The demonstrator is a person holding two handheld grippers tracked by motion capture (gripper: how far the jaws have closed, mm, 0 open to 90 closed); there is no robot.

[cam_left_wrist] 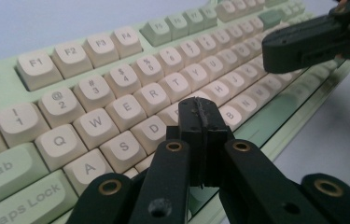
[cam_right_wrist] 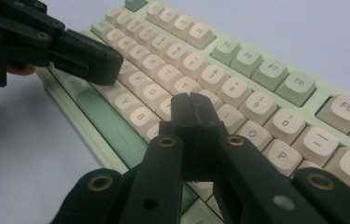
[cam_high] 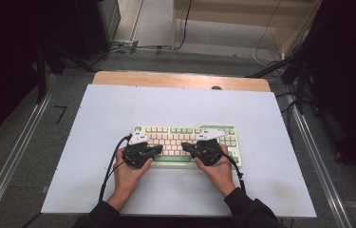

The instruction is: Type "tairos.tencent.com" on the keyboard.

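Closed L claw (cam_left_wrist: 200, 116) hides keyboard (cam_left_wrist: 116, 93) keys beneath.

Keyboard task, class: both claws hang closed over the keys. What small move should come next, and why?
Probably lower the left claw to press the key under its tip. Both it and the right claw are shut, poised above the middle letter rows of the keyboard, so they seem set for typing, with nothing held.

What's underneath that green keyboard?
The keyboard lies flat on a pale sheet that covers a wooden table. Only the sheet around it can be seen; the patch directly beneath is hidden by the keyboard itself.
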